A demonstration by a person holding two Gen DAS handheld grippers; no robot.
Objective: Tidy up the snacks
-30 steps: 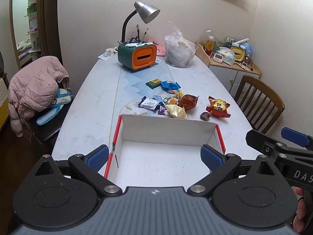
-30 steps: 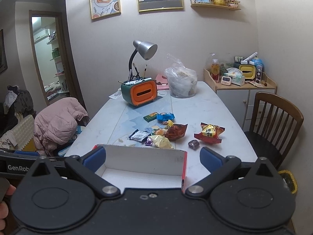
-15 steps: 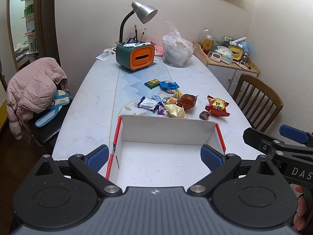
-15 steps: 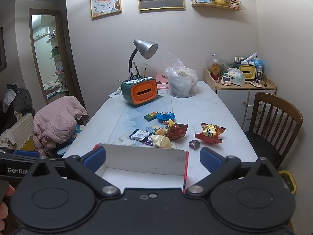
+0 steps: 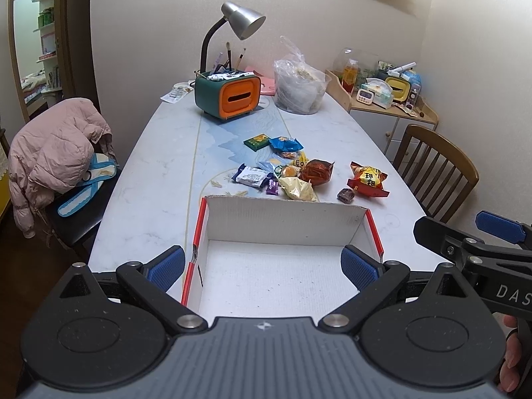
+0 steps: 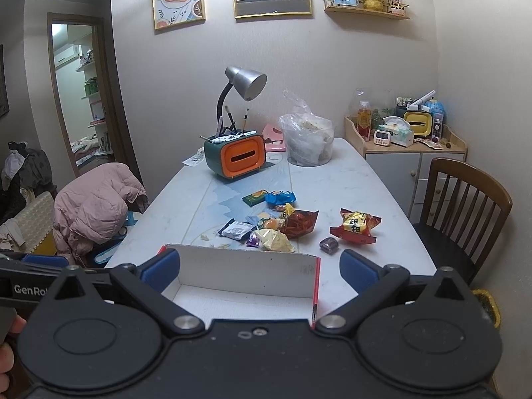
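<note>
**Both grippers poised over an empty box, snacks beyond it**

While both hand-held grippers hang above the near end of the pale marble-patterned table (image 5: 159,173), nothing sits between their fingers. The left gripper (image 5: 264,267) has its blue-padded jaws spread wide, one on each side of the white cardboard box with red edges (image 5: 282,219). The right gripper (image 6: 259,271) is likewise spread wide and holds nothing; in the left wrist view it appears at the right edge as a black frame with a blue pad (image 5: 495,229), just beside the box.

The box lies at the near end of the table with its top open and its white floor bare. Just past its far wall lies a loose cluster of wrapped snacks: a pale yellow crinkled packet (image 5: 297,189) nearest the wall, a small purple wrapper (image 5: 272,187) touching it on the left, a white and dark blue packet (image 5: 251,176) further left, and a dark red translucent bag (image 5: 316,173) behind. A green flat packet (image 5: 256,140) and a blue packet (image 5: 285,143) lie farther back. Apart to the right sits a red and yellow bag (image 5: 367,179), with a small dark brown wrapped sweet (image 5: 345,195) just beside it.

At the far end stand a green and orange tissue holder (image 5: 229,98), a grey gooseneck lamp (image 5: 241,21) and a clear plastic bag of food (image 5: 299,88). A pink padded jacket (image 5: 50,153) drapes over the left chair; a brown wooden chair (image 5: 435,169) stands at the right.
</note>
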